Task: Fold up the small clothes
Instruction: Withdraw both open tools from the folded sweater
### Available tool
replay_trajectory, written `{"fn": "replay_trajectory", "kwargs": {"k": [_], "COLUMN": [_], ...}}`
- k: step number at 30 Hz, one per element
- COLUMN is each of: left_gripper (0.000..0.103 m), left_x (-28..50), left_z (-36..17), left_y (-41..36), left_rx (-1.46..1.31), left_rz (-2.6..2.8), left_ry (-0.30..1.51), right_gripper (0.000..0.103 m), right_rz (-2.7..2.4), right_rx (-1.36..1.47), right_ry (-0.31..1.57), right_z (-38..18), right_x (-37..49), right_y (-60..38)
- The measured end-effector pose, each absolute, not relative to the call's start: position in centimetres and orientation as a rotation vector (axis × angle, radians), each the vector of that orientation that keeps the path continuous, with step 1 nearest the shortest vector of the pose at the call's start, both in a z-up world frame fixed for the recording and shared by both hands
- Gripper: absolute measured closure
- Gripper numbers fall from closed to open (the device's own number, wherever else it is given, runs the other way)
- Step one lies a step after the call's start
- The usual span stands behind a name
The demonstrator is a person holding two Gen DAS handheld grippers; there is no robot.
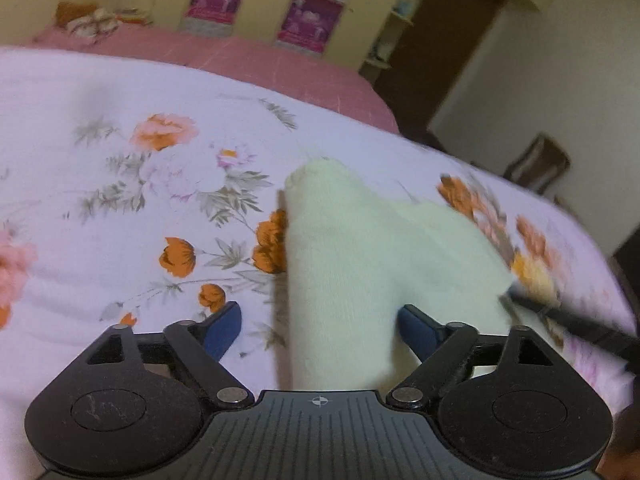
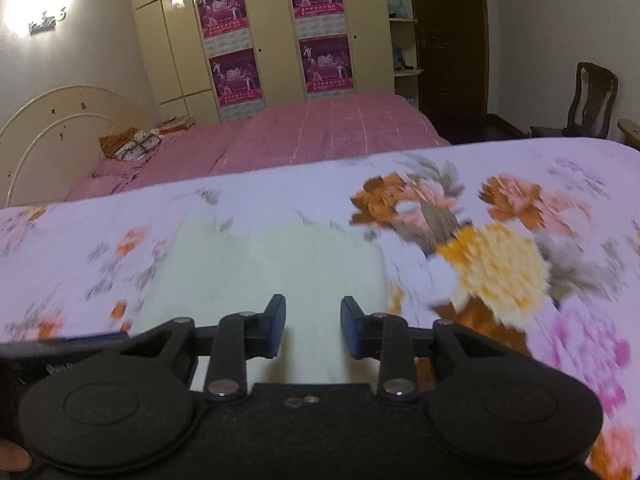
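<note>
Left gripper (image 1: 320, 326): jaws spread wide, blue pads (image 1: 224, 330) clear of the cloth on both sides. Pale cream garment (image 1: 352, 256) runs up between them from bottom centre; nothing pinched, so released. Right gripper (image 2: 313, 330): jaws partly closed with a gap showing, garment (image 2: 280, 268) lying under and between the pads (image 2: 276, 330). Pads don't appear to press the fabric, so not grasping; blur makes contact hard to judge.

Garment sits mid-frame in both views on the floral sheet (image 1: 140, 200), one narrow end poking up toward frame centre in the left view, wider part spreading right. A dark finger of the other gripper (image 1: 576, 324) comes in from the right edge, touching or just beside the garment's right edge.

Beyond the sheet: pink bedspread (image 2: 320, 132) across the upper middle, cream wardrobe (image 2: 272, 32) with purple posters (image 2: 224, 8) top centre, curved headboard (image 2: 48, 128) upper left, wooden chair (image 2: 592, 96) upper right.
</note>
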State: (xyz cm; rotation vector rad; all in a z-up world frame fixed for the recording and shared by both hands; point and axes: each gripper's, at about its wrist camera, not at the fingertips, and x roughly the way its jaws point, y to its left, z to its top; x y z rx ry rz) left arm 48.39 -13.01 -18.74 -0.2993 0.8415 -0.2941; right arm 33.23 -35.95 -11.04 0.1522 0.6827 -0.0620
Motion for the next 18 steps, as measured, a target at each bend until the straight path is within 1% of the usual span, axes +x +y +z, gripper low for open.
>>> {"fn": "replay_trajectory", "kwargs": {"k": [1, 2, 3, 4, 8, 10, 13, 14, 15, 16, 18], "left_gripper": [0.016, 0.016, 0.016, 0.016, 0.016, 0.016, 0.015, 0.014, 0.014, 0.014, 0.014], "left_x": [48.3, 48.2, 48.2, 48.5, 51.6, 52.8, 53.7, 53.9, 54.0, 54.0, 53.9], "left_z": [-18.7, -18.6, -18.5, -18.3, -18.7, -19.0, -19.2, -19.3, -19.3, -19.2, -18.7], "left_y": [-13.2, -13.4, -13.3, -13.2, -13.4, -13.6, -14.6, -14.8, -14.9, -15.0, -14.8], "left_rx": [-0.284, -0.28, -0.293, -0.303, -0.318, -0.319, -0.251, -0.236, -0.226, -0.224, -0.245], "left_rz": [-0.296, -0.294, -0.29, -0.282, -0.248, -0.229, -0.216, -0.217, -0.217, -0.216, -0.215], "left_ry": [0.837, 0.832, 0.83, 0.822, 0.829, 0.822, 0.81, 0.805, 0.801, 0.802, 0.793], "right_gripper": [0.073, 0.071, 0.07, 0.07, 0.068, 0.069, 0.069, 0.067, 0.062, 0.061, 0.06], "right_rz": [-0.076, -0.076, -0.073, -0.065, -0.043, -0.04, -0.045, -0.056, -0.06, -0.062, -0.057], "right_rx": [0.127, 0.12, 0.128, 0.129, 0.132, 0.126, 0.099, 0.085, 0.104, 0.141, 0.169], "right_ry": [0.727, 0.777, 0.74, 0.746, 0.686, 0.695, 0.715, 0.74, 0.719, 0.718, 0.737], "right_z": [-12.5, -14.1, -14.3, -14.2, -11.9, -11.9, -13.5, -14.7, -15.3, -15.4, -14.8], "right_x": [34.3, 34.9, 34.6, 34.6, 35.8, 37.5, 39.4, 39.9, 39.7, 39.7, 39.8], "right_y": [-36.0, -36.2, -36.4, -36.6, -37.1, -37.0, -36.6, -36.5, -36.8, -37.3, -37.7]}}
